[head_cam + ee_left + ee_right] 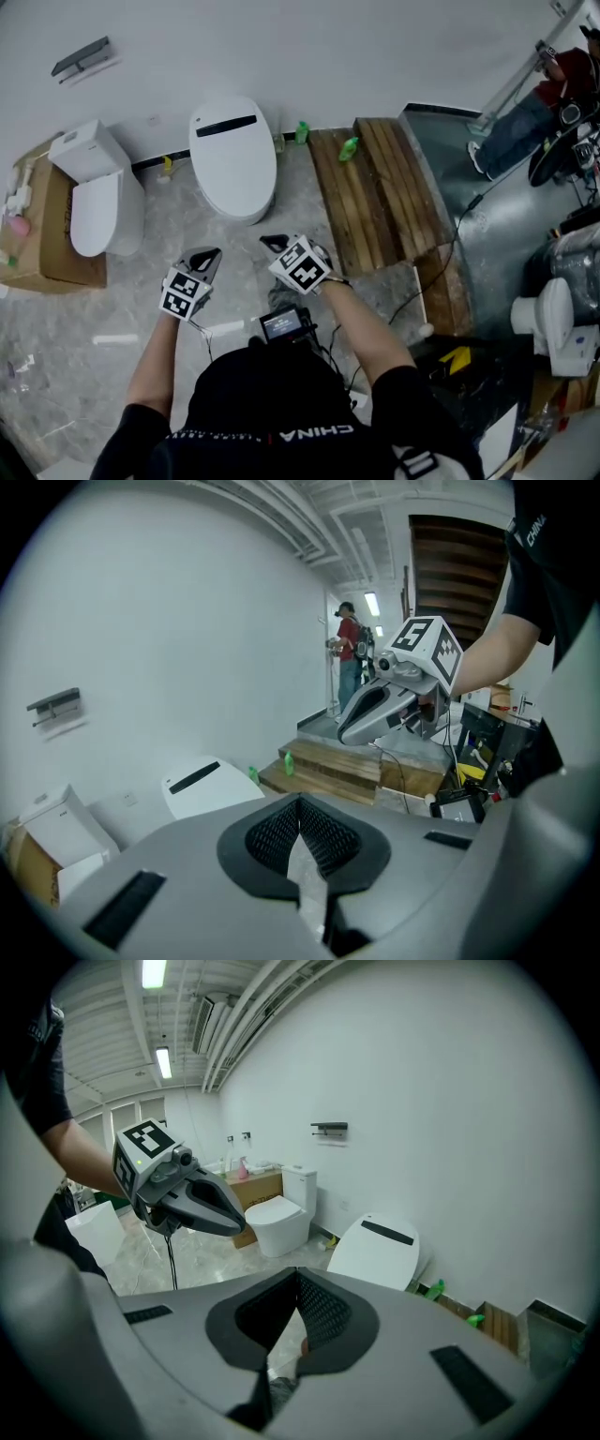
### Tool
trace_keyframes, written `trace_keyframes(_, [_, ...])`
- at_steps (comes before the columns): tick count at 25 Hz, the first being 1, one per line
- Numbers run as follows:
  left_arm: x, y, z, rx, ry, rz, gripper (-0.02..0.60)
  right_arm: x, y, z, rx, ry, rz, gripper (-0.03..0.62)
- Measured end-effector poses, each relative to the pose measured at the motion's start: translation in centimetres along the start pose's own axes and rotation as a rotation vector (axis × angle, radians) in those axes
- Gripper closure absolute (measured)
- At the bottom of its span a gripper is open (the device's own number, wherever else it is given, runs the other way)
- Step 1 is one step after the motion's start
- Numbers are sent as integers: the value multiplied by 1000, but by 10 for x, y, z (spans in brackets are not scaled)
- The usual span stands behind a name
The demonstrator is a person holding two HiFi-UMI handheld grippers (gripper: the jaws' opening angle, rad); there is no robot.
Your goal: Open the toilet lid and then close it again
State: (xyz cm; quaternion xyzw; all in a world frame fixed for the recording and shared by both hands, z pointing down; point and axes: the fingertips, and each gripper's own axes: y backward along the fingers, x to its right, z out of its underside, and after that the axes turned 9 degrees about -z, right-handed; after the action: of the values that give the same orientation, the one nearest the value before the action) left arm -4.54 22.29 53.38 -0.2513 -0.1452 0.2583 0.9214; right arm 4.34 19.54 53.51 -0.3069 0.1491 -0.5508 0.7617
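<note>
Person with two closed grippers facing a shut toilet

Seen from overhead, a person in a black shirt stood on a pale marble floor with both arms held out in front. The left gripper had its tongs pressed together with nothing between them. The right gripper was the same, tongs pressed together and empty. Each carried a cube of black-and-white square markers. They hung side by side over the floor, near each other but apart, both angled downward.

Ahead of them, well apart from both grippers, stood the toilet against a white wall. Its toilet lid, a white oval with a black strip near the wall end, lay down over the bowl.

To its left was a second toilet with a boxy tank, its lid down too, just beside a cardboard box. To the right of the task toilet lay a wooden platform, with one green bottle at its near corner and another green bottle lying on the boards. Another person in a red top stood at the far right.
</note>
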Motion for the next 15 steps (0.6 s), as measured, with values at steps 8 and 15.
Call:
trace_keyframes(8, [-65,-88,-56,-49,-12,-54,572,116,-30,-40,4,36,-60,582])
trace_keyframes(15, [-96,-147,-91,-55,32,-99,572,188,-44,-62,5,47,-116,582])
